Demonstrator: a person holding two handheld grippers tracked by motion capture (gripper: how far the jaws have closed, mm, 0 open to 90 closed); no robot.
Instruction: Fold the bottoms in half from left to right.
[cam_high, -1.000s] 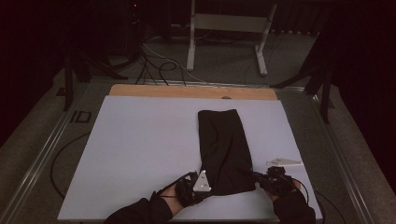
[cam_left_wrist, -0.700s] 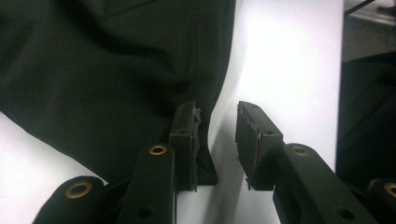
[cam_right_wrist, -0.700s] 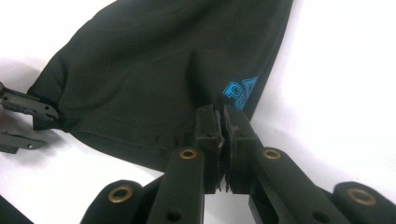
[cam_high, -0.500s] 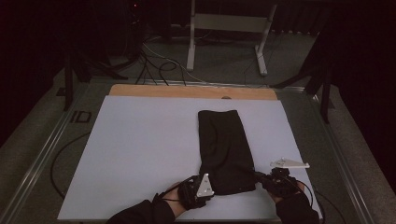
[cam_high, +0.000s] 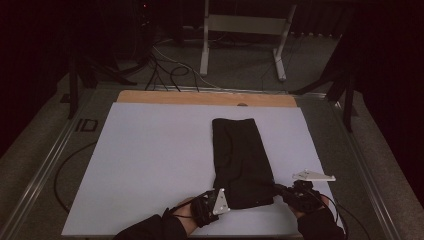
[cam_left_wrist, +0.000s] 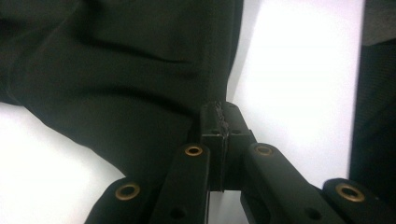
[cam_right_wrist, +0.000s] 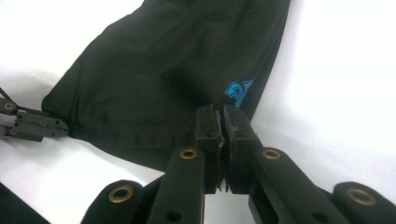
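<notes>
A black folded cloth (cam_high: 240, 155) lies lengthwise on the white sheet (cam_high: 150, 160), right of the middle. My left gripper (cam_high: 229, 199) sits at the cloth's near left corner. In the left gripper view the jaws have just been closing and stand shut (cam_left_wrist: 219, 112) on the black cloth's (cam_left_wrist: 116, 70) edge. My right gripper (cam_high: 278, 189) is at the near right corner. In the right gripper view it is shut (cam_right_wrist: 222, 116) on the hem, just below a small blue logo (cam_right_wrist: 238, 89). The left gripper (cam_right_wrist: 32, 126) shows there at the cloth's other corner.
A bare wooden strip (cam_high: 200, 97) runs along the sheet's far edge. Metal rails (cam_high: 45, 170) border the table. Beyond it on the floor stand a white metal frame (cam_high: 245, 30) and loose cables (cam_high: 170, 70). A cable (cam_high: 65, 175) loops at the left.
The right gripper has shifted slightly to the right and nearer. The left gripper has drifted a touch nearer. The cloth lies much as before.
</notes>
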